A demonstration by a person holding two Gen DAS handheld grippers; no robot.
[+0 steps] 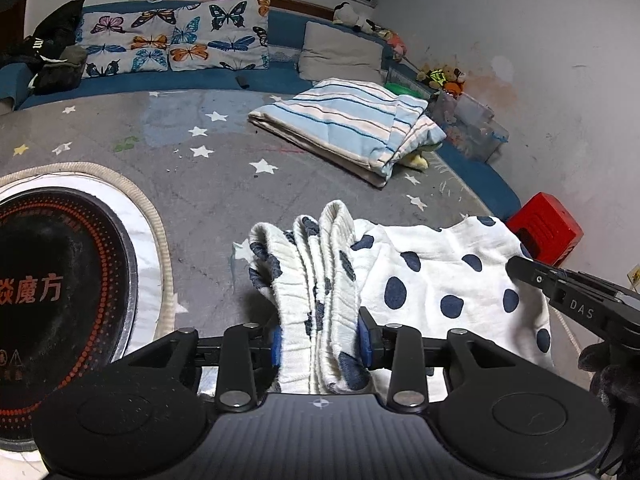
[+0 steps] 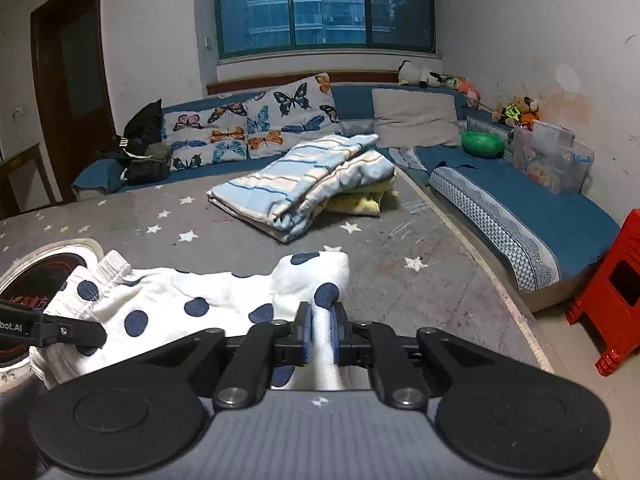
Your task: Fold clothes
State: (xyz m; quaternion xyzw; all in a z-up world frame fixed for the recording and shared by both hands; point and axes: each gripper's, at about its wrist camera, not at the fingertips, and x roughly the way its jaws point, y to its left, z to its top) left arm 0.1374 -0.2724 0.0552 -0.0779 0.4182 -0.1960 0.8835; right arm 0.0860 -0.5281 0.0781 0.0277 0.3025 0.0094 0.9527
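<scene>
Left wrist view. Item: left gripper (image 1: 320, 340), black two-finger tongs with blue pads, at lower centre. Jaws partly closed, clamped on the bunched, ribbed waistband of a white cotton garment with navy polka dots (image 1: 432, 280). The bunching suggests several layers of the band gathered into one hold, probably so the edge stays aligned during a fold. The garment spreads rightward from the tongs across the grey star-printed mat (image 1: 208, 184). The right gripper (image 1: 520, 266) enters from the right edge, its tip at the garment's far border. Upper centre: a folded blue-and-white striped blanket (image 1: 344, 124), well apart from the work. Left edge: a round black induction cooktop with red dotted ring (image 1: 60, 292). Right: a red plastic stool (image 1: 548, 228). Upper left: butterfly-print cushions (image 1: 180, 36) along a blue bench.

Right wrist view. Item: right gripper, lower centre, jaws nearly shut on a thin pinch of the same garment's opposite end, a white fold standing up between the blue pads. The cloth hangs in a shallow span toward lower left, where the left gripper's arm shows. Judgement: holding both ends keeps the piece taut and off the mat, ready to lay one end over the other. The striped blanket sits mid-frame beyond; the stool at the right edge.
</scene>
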